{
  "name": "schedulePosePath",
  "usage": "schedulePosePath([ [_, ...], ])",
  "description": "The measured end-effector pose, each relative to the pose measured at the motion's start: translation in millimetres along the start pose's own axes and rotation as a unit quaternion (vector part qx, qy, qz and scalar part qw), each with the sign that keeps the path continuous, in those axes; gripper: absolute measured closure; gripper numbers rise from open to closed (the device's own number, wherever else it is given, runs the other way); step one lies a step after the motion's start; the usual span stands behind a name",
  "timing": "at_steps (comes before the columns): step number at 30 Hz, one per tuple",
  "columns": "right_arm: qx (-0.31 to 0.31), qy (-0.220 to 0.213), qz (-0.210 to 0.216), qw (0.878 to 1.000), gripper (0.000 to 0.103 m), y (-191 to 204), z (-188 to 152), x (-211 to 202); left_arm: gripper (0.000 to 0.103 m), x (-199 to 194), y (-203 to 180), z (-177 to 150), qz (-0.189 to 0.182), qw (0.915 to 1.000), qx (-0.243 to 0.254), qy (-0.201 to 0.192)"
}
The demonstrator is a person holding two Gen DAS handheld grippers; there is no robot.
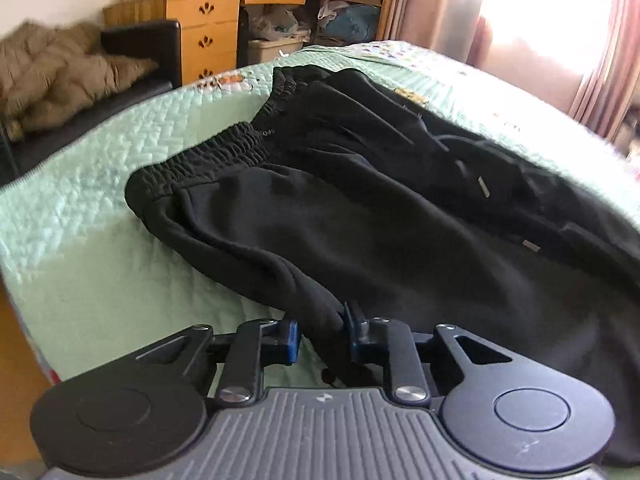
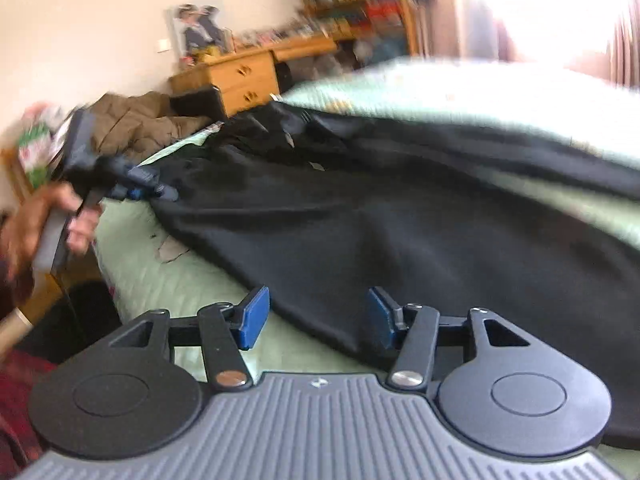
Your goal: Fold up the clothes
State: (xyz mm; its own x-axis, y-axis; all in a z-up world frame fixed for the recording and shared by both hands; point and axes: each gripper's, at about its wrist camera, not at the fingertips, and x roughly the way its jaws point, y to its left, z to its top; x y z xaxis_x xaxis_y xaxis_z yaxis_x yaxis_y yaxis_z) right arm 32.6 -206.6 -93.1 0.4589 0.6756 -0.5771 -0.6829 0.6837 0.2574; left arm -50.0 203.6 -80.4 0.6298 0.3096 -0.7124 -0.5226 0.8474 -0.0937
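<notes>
**Black sweatpants spread on the green quilt, both grippers at the near edge**

The black sweatpants [image 1: 360, 208] lie across the pale green quilted bedspread [image 1: 80, 184], elastic waistband [image 1: 224, 152] toward the wooden desk [image 1: 208, 20]. The left gripper [image 1: 320, 336] has its blue pads part-way together with a bunched fold of the fabric between them; whether they truly pinch it I can't tell. The right gripper [image 2: 316, 316] sits with its pads [image 2: 254, 312] wide apart over the cloth's hem. A hand [image 2: 44, 224] holds the left tool's grip. A brown jacket [image 1: 60, 76] rests on the dark sofa [image 1: 140, 44].
</notes>
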Motion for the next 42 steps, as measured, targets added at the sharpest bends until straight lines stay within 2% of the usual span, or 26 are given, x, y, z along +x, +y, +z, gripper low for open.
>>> schedulePosePath([
  [1, 0.031, 0.021, -0.002, 0.999, 0.051, -21.7, 4.2, 11.0, 0.080, -0.9, -3.2, -0.2, 0.010, 0.9999, 0.009, 0.000],
  [2, 0.060, 0.039, -0.006, 0.997, 0.073, -44.1, 8.0, 21.4, 0.080, -1.4, -2.5, 0.9, 0.009, 0.9999, 0.010, 0.001],
  [3, 0.085, 0.043, -0.015, 0.995, 0.103, -70.6, 10.3, 27.8, 0.081, -1.9, -1.8, 2.0, 0.008, 0.9999, 0.010, 0.003],
  [5, 0.129, 0.011, -0.028, 0.991, 0.103, -117.5, 17.2, 28.5, 0.082, -2.2, 0.4, 4.8, 0.005, 0.9999, 0.009, 0.008],
  [8, 0.141, -0.030, -0.153, 0.978, 0.102, -141.8, 35.0, 17.4, 0.082, -3.3, -0.2, 5.2, 0.006, 0.9998, 0.014, 0.015],
  [9, 0.139, -0.038, -0.148, 0.979, 0.100, -134.4, 39.6, 14.4, 0.082, -3.9, -0.8, 4.0, 0.008, 0.9997, 0.019, 0.016],
  [10, 0.135, -0.045, -0.136, 0.981, 0.100, -125.6, 43.7, 11.8, 0.082, -4.7, -1.1, 2.4, 0.009, 0.9996, 0.022, 0.016],
  [13, 0.071, -0.031, -0.007, 0.997, 0.097, -64.8, 51.0, 28.5, 0.081, -5.7, 0.1, -1.1, 0.010, 0.9998, 0.012, 0.014],
  [16, 0.035, 0.004, 0.114, 0.993, 0.097, -10.4, 56.0, 65.6, 0.080, -8.6, -1.6, -3.5, 0.015, 0.9997, 0.016, 0.010],
  [19, 0.006, 0.085, 0.130, 0.988, 0.098, 7.2, 65.7, 126.4, 0.080, -8.8, -1.7, -3.7, 0.016, 0.9996, 0.019, 0.011],
  [20, 0.001, 0.105, 0.128, 0.986, 0.103, 10.1, 69.2, 143.4, 0.080, -8.3, -1.5, -4.0, 0.015, 0.9996, 0.019, 0.012],
  [22, 0.051, 0.057, 0.046, 0.996, 0.103, -15.0, 80.2, 141.7, 0.079, -7.7, -0.1, -5.9, 0.014, 0.9997, 0.019, 0.009],
  [24, 0.097, 0.011, -0.034, 0.995, 0.099, -38.7, 91.0, 138.5, 0.079, -7.5, 1.9, -8.9, 0.009, 0.9998, 0.020, 0.005],
  [25, 0.102, -0.003, -0.048, 0.994, 0.099, -41.1, 95.0, 128.3, 0.078, -7.5, 2.8, -10.3, 0.007, 0.9998, 0.020, 0.002],
  [26, 0.104, -0.002, 0.002, 0.995, 0.099, -37.7, 97.1, 123.0, 0.075, -8.3, 3.0, -11.7, 0.007, 0.9998, 0.020, 0.000],
  [27, 0.101, 0.001, 0.052, 0.993, 0.097, -32.1, 99.0, 118.8, 0.068, -9.2, 3.3, -13.0, 0.006, 0.9998, 0.020, -0.002],
  [28, 0.074, 0.018, 0.096, 0.992, 0.097, -14.6, 100.4, 120.1, 0.050, -10.0, 3.5, -14.3, 0.006, 0.9998, 0.019, -0.003],
  [30, 0.024, 0.058, 0.173, 0.983, 0.096, 17.0, 102.2, 128.0, 0.028, -11.7, 4.0, -17.0, 0.006, 0.9998, 0.019, -0.006],
  [31, 0.005, 0.085, 0.197, 0.977, 0.095, 33.3, 105.1, 139.9, 0.028, -12.6, 4.2, -18.3, 0.006, 0.9998, 0.019, -0.008],
  [33, -0.038, 0.150, 0.195, 0.968, 0.093, 49.0, 108.8, 173.7, 0.027, -14.4, 4.6, -20.9, 0.006, 0.9998, 0.019, -0.011],
  [34, -0.057, 0.177, 0.192, 0.963, 0.094, 55.6, 111.2, 189.8, 0.022, -17.1, 4.3, -22.2, 0.001, 0.9997, 0.021, -0.013],
  [35, -0.062, 0.174, 0.182, 0.966, 0.103, 55.4, 116.3, 201.8, 0.019, -19.8, 4.2, -23.5, -0.003, 0.9997, 0.021, -0.015],
  [36, -0.067, 0.166, 0.167, 0.970, 0.103, 54.7, 122.1, 213.3, 0.012, -21.3, 3.9, -25.1, -0.005, 0.9997, 0.020, -0.016],
  [39, -0.078, 0.073, 0.051, 0.993, 0.103, 43.5, 142.4, 233.6, 0.011, -22.5, 3.3, -27.6, -0.014, 0.9997, 0.015, -0.012],
  [41, -0.066, 0.035, 0.022, 0.997, 0.103, 36.8, 143.4, 233.0, 0.011, -22.4, 5.6, -27.5, -0.023, 0.9996, 0.008, -0.012],
  [42, -0.058, 0.018, 0.012, 0.998, 0.096, 34.0, 143.7, 231.2, 0.011, -21.0, 7.2, -27.8, -0.021, 0.9997, 0.005, -0.015],
])
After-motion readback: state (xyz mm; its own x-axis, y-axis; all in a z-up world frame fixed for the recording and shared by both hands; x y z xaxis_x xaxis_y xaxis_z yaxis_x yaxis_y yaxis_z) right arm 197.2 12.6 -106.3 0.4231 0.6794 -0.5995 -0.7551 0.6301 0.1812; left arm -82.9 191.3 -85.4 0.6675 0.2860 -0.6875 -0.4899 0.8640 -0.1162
